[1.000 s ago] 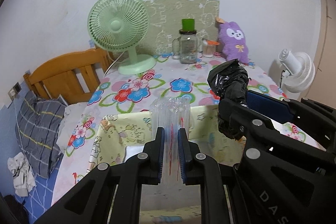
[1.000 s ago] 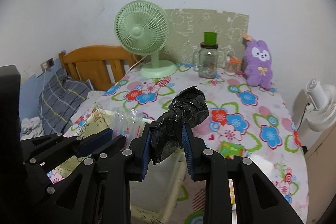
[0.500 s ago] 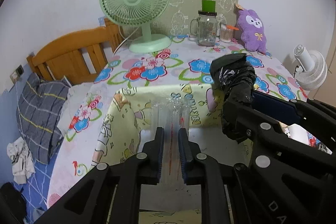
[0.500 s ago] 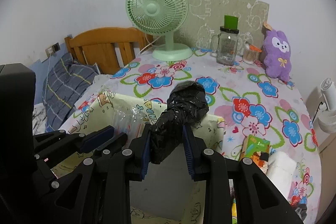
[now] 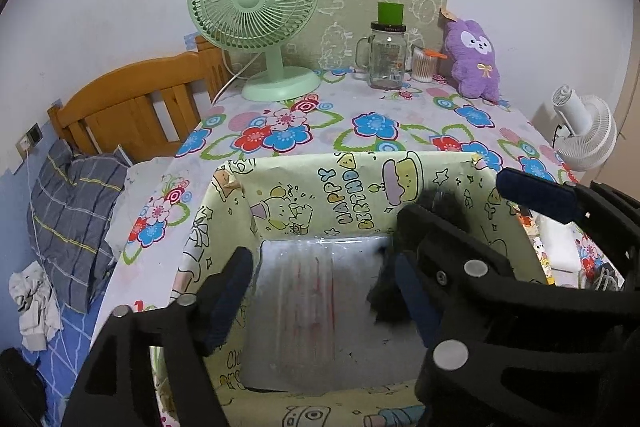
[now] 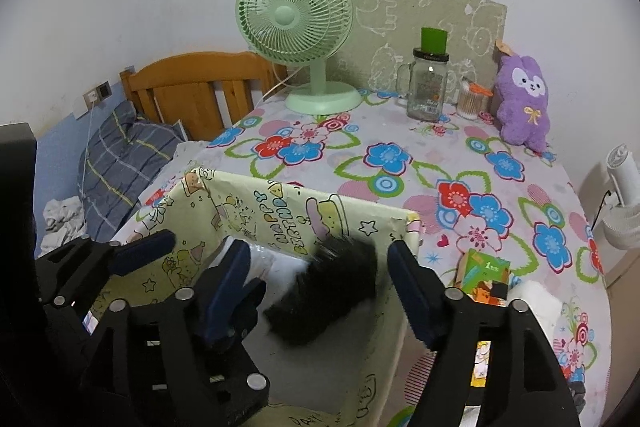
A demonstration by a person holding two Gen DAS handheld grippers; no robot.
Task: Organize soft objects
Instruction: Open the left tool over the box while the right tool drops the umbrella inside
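Storage box [image 5: 360, 187] on the desk [image 5: 360, 115]: clear air-cushion pack [image 5: 312, 307] lies on its floor; black bag roll [image 6: 324, 295], blurred, drops inside beside it; left claw [image 5: 320, 291] and right claw [image 6: 320, 287] opening, gripping nothing; purple plush [image 6: 522, 103], well behind the box, probably remains.

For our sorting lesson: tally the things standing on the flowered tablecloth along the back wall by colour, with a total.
Green: 1, desk fan
Clear glass: 1, handled jar with green-topped lid
Clear with orange lid: 1, cotton swab tub
Purple: 1, plush bunny
Total: 4
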